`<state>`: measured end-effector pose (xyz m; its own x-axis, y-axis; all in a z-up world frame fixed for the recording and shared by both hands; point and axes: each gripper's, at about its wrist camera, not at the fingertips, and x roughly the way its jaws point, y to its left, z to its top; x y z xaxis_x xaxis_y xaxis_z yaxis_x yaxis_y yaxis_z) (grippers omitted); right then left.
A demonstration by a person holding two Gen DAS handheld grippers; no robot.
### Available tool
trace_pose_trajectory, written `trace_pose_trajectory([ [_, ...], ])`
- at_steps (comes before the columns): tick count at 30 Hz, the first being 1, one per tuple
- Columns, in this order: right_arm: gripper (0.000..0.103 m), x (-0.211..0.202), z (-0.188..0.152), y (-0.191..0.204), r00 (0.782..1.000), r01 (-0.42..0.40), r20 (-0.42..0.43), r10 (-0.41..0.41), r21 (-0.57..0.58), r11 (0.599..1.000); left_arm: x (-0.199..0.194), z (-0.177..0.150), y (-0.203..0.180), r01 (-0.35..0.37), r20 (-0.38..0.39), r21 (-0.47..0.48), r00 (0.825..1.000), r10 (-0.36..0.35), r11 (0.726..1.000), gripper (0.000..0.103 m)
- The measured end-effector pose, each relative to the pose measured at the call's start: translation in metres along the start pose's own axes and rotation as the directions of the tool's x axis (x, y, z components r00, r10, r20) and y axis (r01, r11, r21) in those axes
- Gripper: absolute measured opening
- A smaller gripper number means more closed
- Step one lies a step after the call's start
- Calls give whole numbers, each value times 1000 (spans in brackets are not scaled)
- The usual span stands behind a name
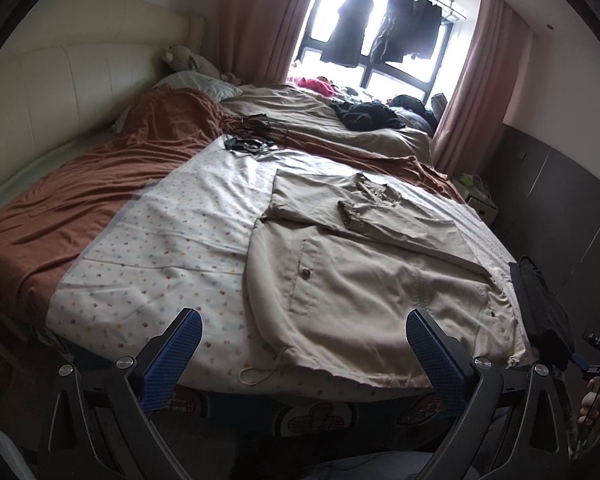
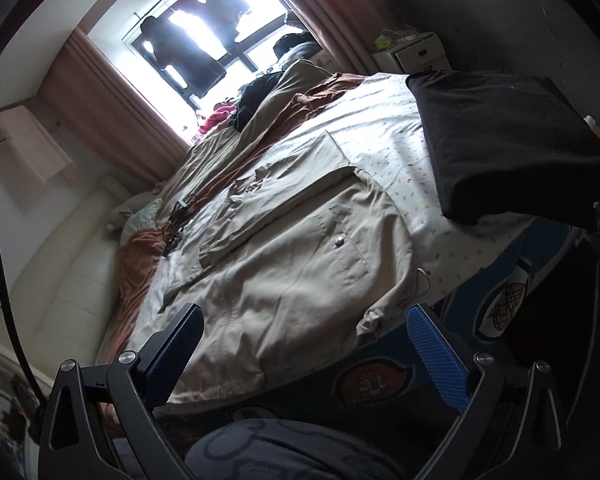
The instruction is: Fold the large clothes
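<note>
lying on bed: jacket [image 1: 364, 280], beige, spread flat on the dotted sheet [image 1: 160, 248] at the foot end; one sleeve [image 1: 384, 220] folded across the chest.
jacket detail: pocket with a snap [image 1: 306, 274] faces up; drawstring [image 1: 260, 374] trails off the hem onto the sheet.
left tool [image 1: 302, 354]: jaws wide, nothing between the blue pads [image 1: 180, 354]; poised over the bed edge near the hem, not touching the jacket.
right tool [image 2: 304, 354]: jaws wide, empty; near the hem corner [image 2: 370, 320], apart from the cloth.
black stack [image 2: 508, 140]: folded dark garment on the sheet beside the jacket, apart from it.
far bed: brown blanket [image 1: 100, 184], cables [image 1: 248, 140], dark clothes [image 1: 364, 114] near the window [image 1: 380, 32].
person: a hand [image 1: 592, 400] shows at the right edge of the left wrist view.
</note>
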<state>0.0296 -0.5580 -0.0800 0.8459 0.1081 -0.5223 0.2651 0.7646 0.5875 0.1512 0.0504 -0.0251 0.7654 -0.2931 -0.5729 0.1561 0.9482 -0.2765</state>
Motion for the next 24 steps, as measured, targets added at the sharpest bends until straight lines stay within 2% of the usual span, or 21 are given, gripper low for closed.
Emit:
trace_pose_trajectory([
  [3,100,9,-4,-18,1000,20,-12,-20,21,1000,10,-10,12,4,-28,-13,1000,-5,1000,102],
  [5,94,20,-6,-29,998,40,-40,-39,32,999,21,-16,15,11,-37,-5,999,-11,1000,101],
  [7,79,36,-7,-43,997,44,-73,-40,53,998,35,-20,17,5,-54,-5,999,-5,1000,101],
  [9,77,53,-9,-58,995,37,-100,-27,93,995,53,-22,20,4,-75,-19,997,-5,1000,97],
  [15,74,100,-17,-96,986,4,-161,34,225,974,101,-27,33,28,-138,-133,989,-46,991,96],
  [21,71,136,-30,-115,973,-76,-187,139,309,948,134,-26,44,66,-160,-228,982,-104,972,96],
  [24,63,151,-37,-118,960,-133,-190,206,338,932,146,-28,49,76,-177,-268,976,-127,960,95],
])
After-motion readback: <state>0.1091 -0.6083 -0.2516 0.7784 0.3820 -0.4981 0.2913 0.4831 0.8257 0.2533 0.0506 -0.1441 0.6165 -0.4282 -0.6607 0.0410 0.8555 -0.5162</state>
